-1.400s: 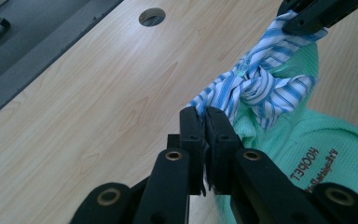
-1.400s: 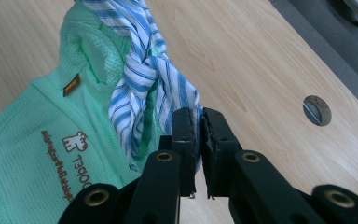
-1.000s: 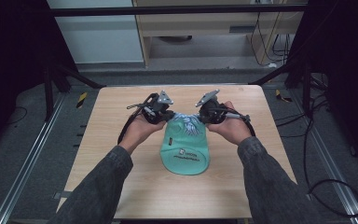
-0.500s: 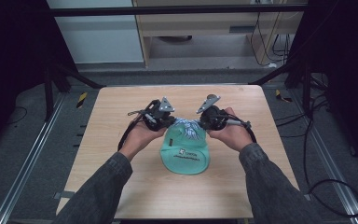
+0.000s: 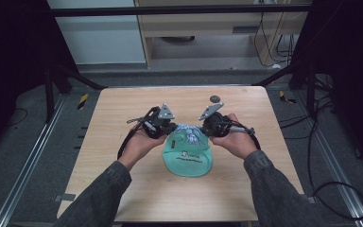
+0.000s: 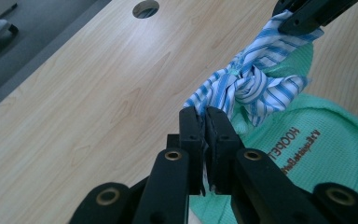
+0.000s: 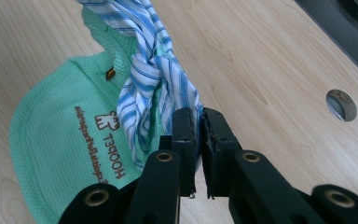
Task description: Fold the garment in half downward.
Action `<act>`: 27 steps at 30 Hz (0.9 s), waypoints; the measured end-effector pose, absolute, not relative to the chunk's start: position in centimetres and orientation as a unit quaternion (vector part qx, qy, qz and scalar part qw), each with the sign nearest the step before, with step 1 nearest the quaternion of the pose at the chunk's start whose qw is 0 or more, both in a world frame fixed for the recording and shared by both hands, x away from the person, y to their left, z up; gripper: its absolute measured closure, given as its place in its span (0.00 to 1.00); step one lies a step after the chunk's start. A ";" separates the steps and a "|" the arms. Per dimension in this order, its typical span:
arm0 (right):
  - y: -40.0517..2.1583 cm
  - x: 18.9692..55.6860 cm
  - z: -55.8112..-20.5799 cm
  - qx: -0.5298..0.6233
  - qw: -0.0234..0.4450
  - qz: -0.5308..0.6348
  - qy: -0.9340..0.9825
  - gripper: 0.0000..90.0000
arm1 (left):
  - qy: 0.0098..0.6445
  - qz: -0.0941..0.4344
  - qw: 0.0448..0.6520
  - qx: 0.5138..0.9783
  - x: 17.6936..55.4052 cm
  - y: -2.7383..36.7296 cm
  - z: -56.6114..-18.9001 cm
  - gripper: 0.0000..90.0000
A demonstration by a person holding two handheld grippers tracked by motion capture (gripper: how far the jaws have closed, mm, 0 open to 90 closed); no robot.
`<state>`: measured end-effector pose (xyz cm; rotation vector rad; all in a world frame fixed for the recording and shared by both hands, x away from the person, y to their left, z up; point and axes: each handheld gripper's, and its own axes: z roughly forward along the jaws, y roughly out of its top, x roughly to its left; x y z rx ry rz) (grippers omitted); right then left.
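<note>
Hands hold both grippers over the green pouch [image 5: 187,158] mid-table. Left gripper [image 6: 204,122] has its fingers clamped on the striped ribbon [image 6: 256,81], knot just beyond. Right gripper [image 7: 196,122] pinches the ribbon's other tail.

Left hand-held gripper [image 5: 166,126]: jaws pressed together, pinching striped cloth [image 6: 242,84] at their tips; body tilted down and inward, grey plate on top.
Right hand-held gripper [image 5: 207,126]: jaws likewise clamped on the striped cloth; angled down, facing the left hand-held gripper across a short gap.
Left hand [image 5: 139,144]: cupped beneath its hand-held gripper, palm up.
Right hand [image 5: 234,139]: wrapped around its hand-held gripper from the outer side.
Forearms: dark-sleeved, converging behind the two hand-held grippers.
</note>
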<state>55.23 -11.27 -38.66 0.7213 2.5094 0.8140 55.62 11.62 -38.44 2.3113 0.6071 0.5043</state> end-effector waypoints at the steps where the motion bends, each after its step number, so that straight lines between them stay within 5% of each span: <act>1: -11.2 55.1 -38.7 0.259 0.203 0.293 0.898 0.93 | 0.233 0.194 0.343 0.889 55.5 11.7 -38.4 0.96; 27: -11.3 52.1 -40.6 0.241 0.194 0.300 0.902 0.93 | 0.233 0.191 0.366 0.880 52.3 12.3 -39.8 0.95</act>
